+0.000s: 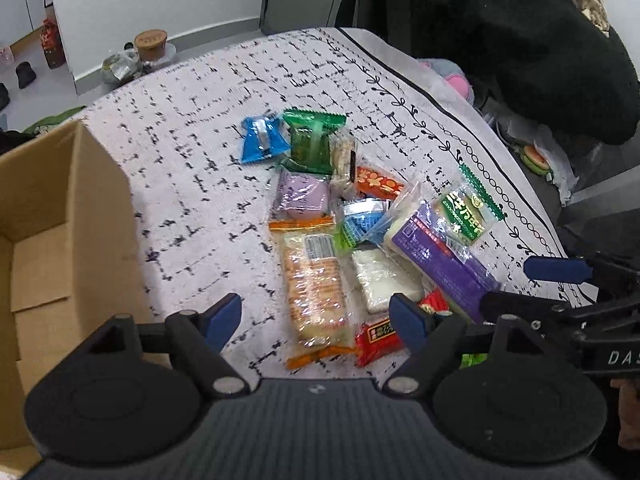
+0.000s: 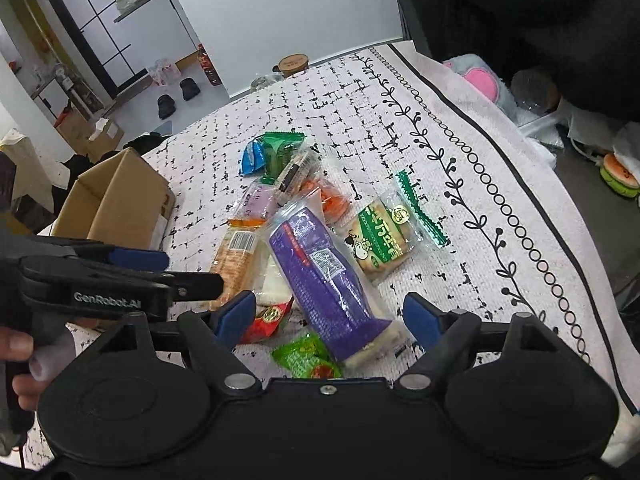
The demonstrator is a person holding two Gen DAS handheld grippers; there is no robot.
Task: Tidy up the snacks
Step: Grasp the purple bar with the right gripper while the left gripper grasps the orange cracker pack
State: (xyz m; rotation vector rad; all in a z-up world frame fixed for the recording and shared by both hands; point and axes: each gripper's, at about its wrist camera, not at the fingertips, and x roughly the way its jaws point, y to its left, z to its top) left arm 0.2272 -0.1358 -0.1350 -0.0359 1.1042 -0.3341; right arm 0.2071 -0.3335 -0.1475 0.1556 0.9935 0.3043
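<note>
Snack pile: we see a loose heap of wrapped snacks in the middle of the white cloth (image 1: 192, 128) with its black dash pattern, all outside the box.
Purple pack: our long purple pack (image 2: 320, 276) lies across the near side of the heap, one end pointing toward the right gripper.
Orange cracker pack: the clear pack with orange ends (image 1: 314, 284) lies lengthwise just left of a white packet (image 1: 382, 276).
Green-label biscuit: the pack with the green zigzag edge (image 2: 384, 236) lies just beside the purple pack, on the border side of the cloth.
Far snacks: a blue packet (image 1: 262, 140) and a dark green packet (image 1: 312, 142) touch each other at the far end; a lilac packet (image 1: 304, 194) lies nearer.
Near snacks: a red packet (image 1: 376, 338) and a small green packet (image 2: 306, 356) lie closest to us.
Left gripper (image 1: 316, 314): our jaws stand wide, over the near end of the orange cracker pack, pads pressing nothing.
Right gripper (image 2: 330, 318): jaws wide, either side of the purple pack's near end, no pad pressing it.
Box: the open cardboard box (image 1: 52, 208) stands at the left edge of the cloth, apart from the heap.
Surroundings: a round wooden lid (image 2: 294, 62) beyond the far edge; a dark garment (image 1: 540, 40) on the right.
</note>
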